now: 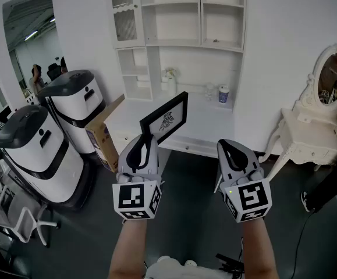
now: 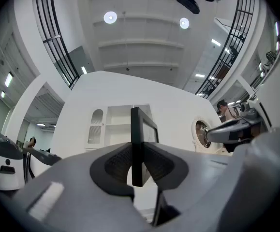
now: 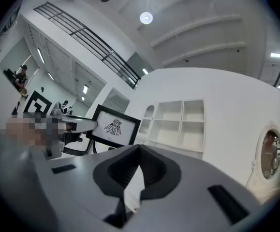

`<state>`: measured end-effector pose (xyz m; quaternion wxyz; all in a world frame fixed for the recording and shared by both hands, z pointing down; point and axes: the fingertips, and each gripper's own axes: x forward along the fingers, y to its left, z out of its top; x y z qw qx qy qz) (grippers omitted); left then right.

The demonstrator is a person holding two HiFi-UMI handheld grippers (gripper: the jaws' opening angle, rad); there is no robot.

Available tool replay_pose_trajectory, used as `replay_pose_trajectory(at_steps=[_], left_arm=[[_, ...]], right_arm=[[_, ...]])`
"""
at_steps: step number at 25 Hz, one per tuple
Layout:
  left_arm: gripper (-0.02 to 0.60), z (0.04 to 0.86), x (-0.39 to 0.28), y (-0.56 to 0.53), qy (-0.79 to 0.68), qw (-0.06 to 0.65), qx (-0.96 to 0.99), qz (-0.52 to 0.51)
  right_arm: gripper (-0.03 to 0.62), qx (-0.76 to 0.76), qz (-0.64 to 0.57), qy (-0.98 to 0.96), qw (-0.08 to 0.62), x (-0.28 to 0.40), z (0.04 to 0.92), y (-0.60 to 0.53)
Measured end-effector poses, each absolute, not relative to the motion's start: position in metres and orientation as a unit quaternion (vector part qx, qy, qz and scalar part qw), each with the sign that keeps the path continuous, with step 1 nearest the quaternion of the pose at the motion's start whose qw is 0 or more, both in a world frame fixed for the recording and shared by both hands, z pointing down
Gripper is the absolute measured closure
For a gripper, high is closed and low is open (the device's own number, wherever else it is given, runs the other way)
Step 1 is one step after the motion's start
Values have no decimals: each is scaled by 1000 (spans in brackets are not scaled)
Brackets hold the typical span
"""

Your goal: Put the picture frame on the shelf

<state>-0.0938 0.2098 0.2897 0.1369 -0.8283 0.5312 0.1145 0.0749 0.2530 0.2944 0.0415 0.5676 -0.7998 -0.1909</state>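
While the left claw (image 1: 145, 138) pinches the picture frame (image 1: 169, 116) by its edge, open room lies ahead; the right claw (image 1: 232, 147) beside it is closed, empty.

Black picture frame (image 1: 165, 118) with black bird emblem on white; all-white shelf (image 1: 180, 22); dark grey floor (image 1: 185, 205).

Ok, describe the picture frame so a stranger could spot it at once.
Start at the tall white shelf unit standing above a white counter. In front of it the left gripper holds up the picture frame: black-rimmed, with a dark bird-like emblem on white, unlike the plain white shelves behind.
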Motion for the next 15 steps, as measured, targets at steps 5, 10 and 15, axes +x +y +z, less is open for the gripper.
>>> replay_pose_trajectory(at_steps=[5, 10, 15], left_arm=[[503, 284, -93, 220, 535, 144, -824, 118], [503, 289, -96, 229, 540, 142, -820, 124], [503, 288, -94, 219, 545, 140, -817, 126]], right_arm=[[586, 562, -195, -803, 44, 76, 294, 261], [586, 560, -193, -804, 46, 78, 299, 268], [586, 555, -194, -808, 24, 80, 293, 264]])
